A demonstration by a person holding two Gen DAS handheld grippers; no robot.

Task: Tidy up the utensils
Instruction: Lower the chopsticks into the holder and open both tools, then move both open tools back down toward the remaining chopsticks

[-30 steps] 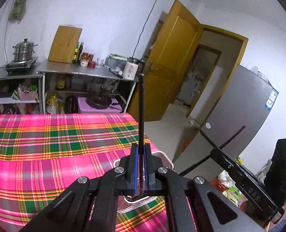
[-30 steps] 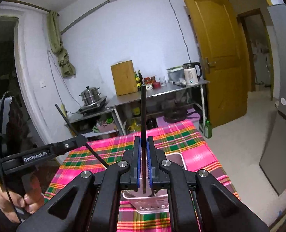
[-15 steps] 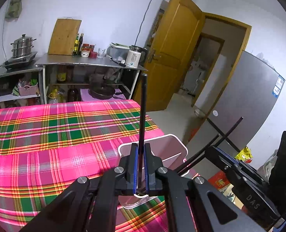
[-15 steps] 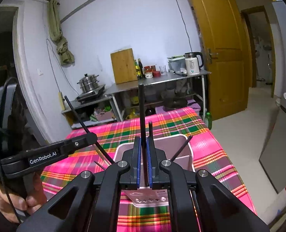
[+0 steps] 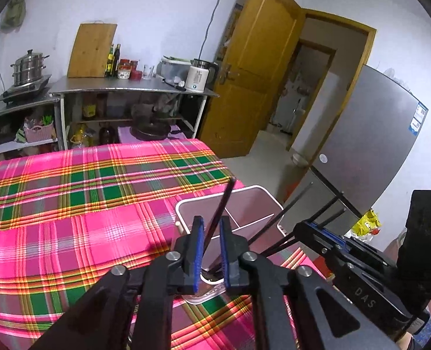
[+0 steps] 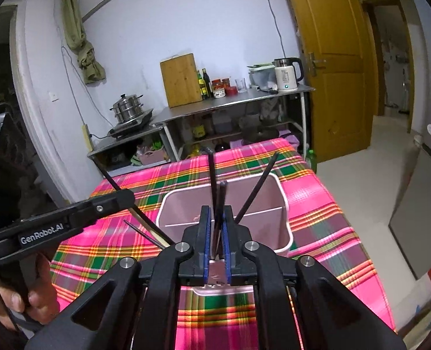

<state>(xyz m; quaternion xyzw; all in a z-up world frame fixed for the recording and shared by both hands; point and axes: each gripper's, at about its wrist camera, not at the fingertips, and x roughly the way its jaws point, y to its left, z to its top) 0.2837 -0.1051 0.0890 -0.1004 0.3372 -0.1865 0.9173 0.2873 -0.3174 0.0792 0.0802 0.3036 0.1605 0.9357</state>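
Lower centre of the left wrist view: left gripper [image 5: 209, 227], blue-padded jaws opening, a gap on each side of the single black chopstick [image 5: 220, 211] standing between them — pads no longer pressing on it. Chopstick leaning toward the upper right, its lower end down inside the pale pink utensil holder [image 5: 262, 192], which sits on the pink-and-green plaid tablecloth [image 5: 84, 204] near the cloth's right edge. Holder split by an inner divider into compartments; which one takes this chopstick, impossible to tell. At lower right of the same view, the right gripper [image 5: 306, 227], more dark sticks fanning out from around its tip toward the upper right.

Lower centre of the right wrist view: right gripper, jaws likewise opening, two dark chopsticks [image 6: 217, 204] upright between the blue pads with a slight gap visible — released rather than clamped. Their lower ends inside the holder, just in front of the divider. Another chopstick [image 6: 257, 186] leaning to the upper right from inside the holder. At left of this view, the left gripper, marked GenRobot.AI, gripped by a hand [image 6: 26, 291] at the lower left corner, with a chopstick slanting past its tip.

Background, upper half of both views: steel counter [image 6: 233, 102] with kettle [image 6: 287, 74], wooden board [image 6: 182, 80], a stacked pot [image 6: 128, 108], and a yellow door [image 6: 335, 67] at right.
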